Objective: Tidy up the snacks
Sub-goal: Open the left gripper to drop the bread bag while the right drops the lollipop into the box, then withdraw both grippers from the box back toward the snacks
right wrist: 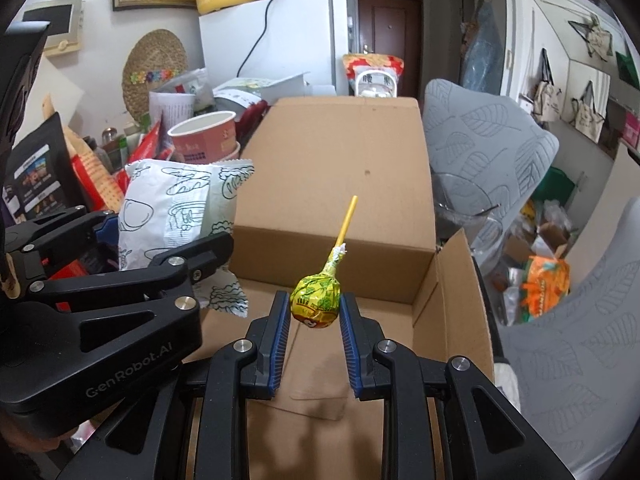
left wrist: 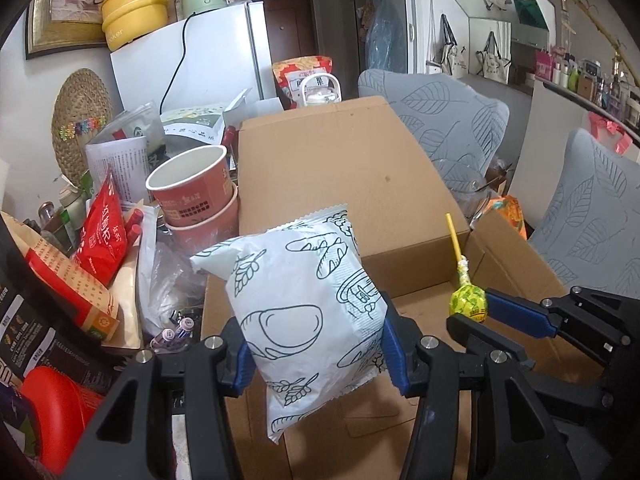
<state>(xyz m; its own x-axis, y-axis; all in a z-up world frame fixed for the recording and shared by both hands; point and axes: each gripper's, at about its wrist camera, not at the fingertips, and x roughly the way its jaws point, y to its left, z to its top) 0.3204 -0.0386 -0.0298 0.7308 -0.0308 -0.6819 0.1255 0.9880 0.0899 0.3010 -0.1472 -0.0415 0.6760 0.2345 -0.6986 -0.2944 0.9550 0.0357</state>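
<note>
My left gripper (left wrist: 316,344) is shut on a white snack bag (left wrist: 296,304) printed with dark line drawings, held above the left edge of an open cardboard box (left wrist: 344,168). The bag also shows in the right wrist view (right wrist: 168,216), with the left gripper (right wrist: 172,248) around it. My right gripper (right wrist: 315,312) is shut on the head of a yellow-green wrapped lollipop (right wrist: 316,300), stick pointing up and away, over the inside of the box (right wrist: 344,184). The lollipop (left wrist: 468,300) and right gripper (left wrist: 476,310) also show in the left wrist view.
Left of the box lies a cluttered pile: stacked red paper cups (left wrist: 192,184), red snack packets (left wrist: 100,232), papers and a black bag (right wrist: 40,176). A white fridge (left wrist: 192,68) stands behind. Grey leaf-patterned cushions (left wrist: 440,120) lie right of the box.
</note>
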